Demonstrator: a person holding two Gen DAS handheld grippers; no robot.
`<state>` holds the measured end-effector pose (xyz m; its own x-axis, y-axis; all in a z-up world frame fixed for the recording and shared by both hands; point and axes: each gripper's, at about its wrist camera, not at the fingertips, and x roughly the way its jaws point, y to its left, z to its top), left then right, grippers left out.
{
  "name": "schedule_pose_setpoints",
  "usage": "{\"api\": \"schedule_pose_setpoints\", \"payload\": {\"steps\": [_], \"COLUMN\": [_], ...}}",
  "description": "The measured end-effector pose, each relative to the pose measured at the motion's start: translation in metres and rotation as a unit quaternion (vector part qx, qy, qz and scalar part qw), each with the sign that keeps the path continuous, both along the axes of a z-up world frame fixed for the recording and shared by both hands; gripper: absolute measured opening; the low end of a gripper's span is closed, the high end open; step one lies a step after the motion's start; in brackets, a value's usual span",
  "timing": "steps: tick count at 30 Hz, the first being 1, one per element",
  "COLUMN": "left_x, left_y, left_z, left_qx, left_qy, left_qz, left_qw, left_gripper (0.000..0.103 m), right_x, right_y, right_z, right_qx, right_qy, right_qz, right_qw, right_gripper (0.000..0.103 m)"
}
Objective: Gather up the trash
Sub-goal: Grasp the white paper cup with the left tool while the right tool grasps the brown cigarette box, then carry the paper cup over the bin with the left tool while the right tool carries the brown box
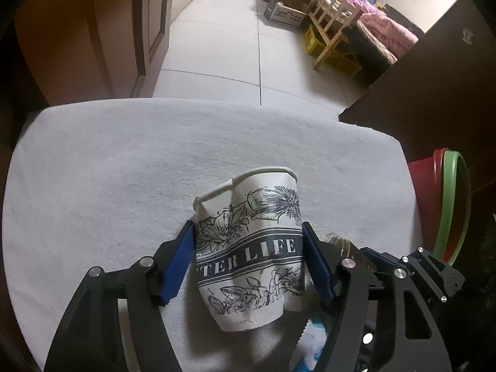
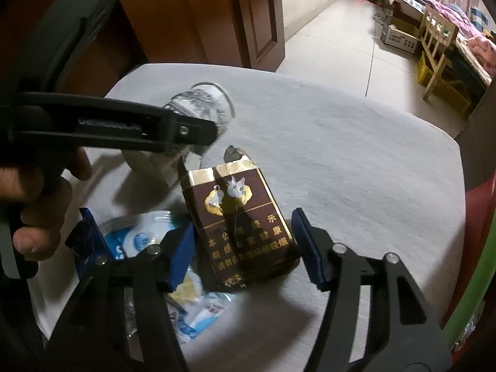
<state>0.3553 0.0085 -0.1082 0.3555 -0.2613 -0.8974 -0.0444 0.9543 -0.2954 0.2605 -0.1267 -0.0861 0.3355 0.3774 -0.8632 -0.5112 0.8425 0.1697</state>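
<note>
My left gripper (image 1: 248, 254) is shut on a crumpled white paper cup (image 1: 248, 248) with black flower print, held just above the white cloth-covered table (image 1: 124, 161). The cup also shows blurred in the right wrist view (image 2: 201, 102), behind the left gripper's arm. My right gripper (image 2: 241, 245) is open around a dark brown and gold cigarette pack (image 2: 245, 226) standing on the table; its blue pads are close on both sides but apart from the pack. A blue and white plastic wrapper (image 2: 139, 241) lies left of the pack.
A red bin with a green rim (image 1: 446, 204) stands at the table's right edge. More wrapper scraps (image 2: 201, 310) lie under the right gripper. Beyond the table are tiled floor, a wooden chair (image 1: 331, 21), a cardboard box and a bed.
</note>
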Motion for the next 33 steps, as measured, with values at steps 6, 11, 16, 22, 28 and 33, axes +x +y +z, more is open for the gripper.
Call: {"api": "schedule_pose_setpoints", "payload": {"steps": [6,11,16,22,28,33], "left_x": [-0.016,-0.031,-0.042,-0.060,-0.079,-0.092], "left_y": [0.006,0.010,0.011,-0.001,-0.018,-0.034], "left_z": [0.010,0.025,0.037,0.056,0.079,0.094], "left_qx": [-0.017,-0.031,-0.028,-0.009,0.004,0.008], "left_qy": [-0.029,-0.050,-0.058,-0.074,-0.099,-0.112], "left_qz": [0.008,0.010,0.004,-0.006,-0.019,-0.033], "left_qw": [0.9994,0.9983,0.9980,0.9972,0.9949,0.9931], "left_gripper": [0.062,0.062,0.062,0.062,0.062,0.062], "right_x": [0.001,-0.003,-0.009,-0.026,-0.052,-0.071], "right_y": [-0.013,-0.023,-0.034,-0.046,-0.062,-0.081], "right_z": [0.009,0.026,0.039,0.054,0.074,0.091], "right_qx": [0.012,0.022,0.030,0.033,0.030,0.035], "right_qy": [-0.011,-0.030,-0.043,-0.058,-0.083,-0.105], "right_qz": [-0.017,-0.030,-0.045,-0.065,-0.097,-0.124], "right_qw": [1.000,0.999,0.998,0.996,0.991,0.986], "right_gripper": [0.055,0.055,0.055,0.055,0.055,0.055]}}
